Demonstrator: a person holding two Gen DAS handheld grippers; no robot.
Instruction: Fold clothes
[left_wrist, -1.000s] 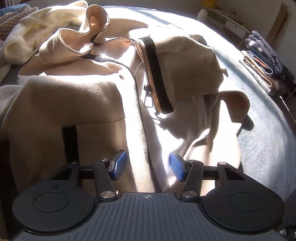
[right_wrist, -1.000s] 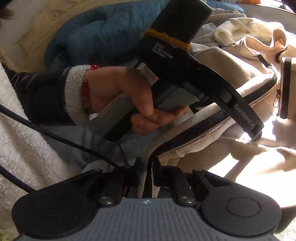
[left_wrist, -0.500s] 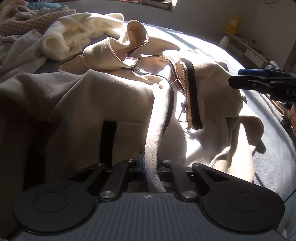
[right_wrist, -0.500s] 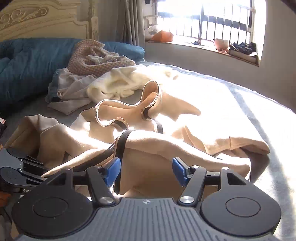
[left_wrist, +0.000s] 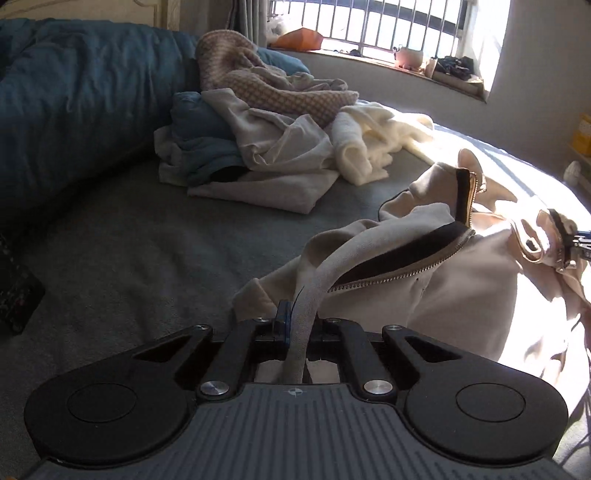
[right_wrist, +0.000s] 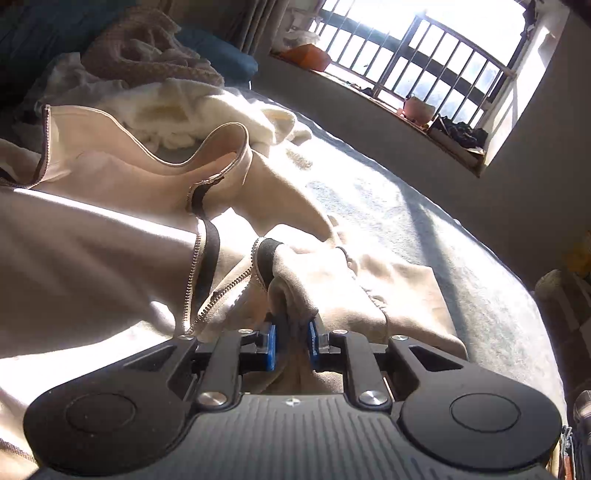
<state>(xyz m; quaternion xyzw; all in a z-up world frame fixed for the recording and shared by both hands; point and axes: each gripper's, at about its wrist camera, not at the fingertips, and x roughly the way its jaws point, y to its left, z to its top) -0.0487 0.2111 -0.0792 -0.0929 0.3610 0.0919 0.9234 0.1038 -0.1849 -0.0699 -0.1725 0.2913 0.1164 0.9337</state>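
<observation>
A grey bed surface (left_wrist: 122, 258) carries a blue duvet (left_wrist: 74, 92) and a heap of unfolded garments (left_wrist: 266, 140) beyond the beige zip jacket (left_wrist: 461, 295). The left gripper (left_wrist: 295, 332) is clamped on a jacket edge beside the zipper. The right gripper (right_wrist: 291, 341) pinches bunched jacket fabric; only its view shows the spread sleeve (right_wrist: 399, 291).

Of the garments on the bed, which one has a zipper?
The beige jacket, clamped by both the left gripper and the right gripper. Its black-backed zipper lies open; the cream fleece, checked knit and grey top show none.
</observation>
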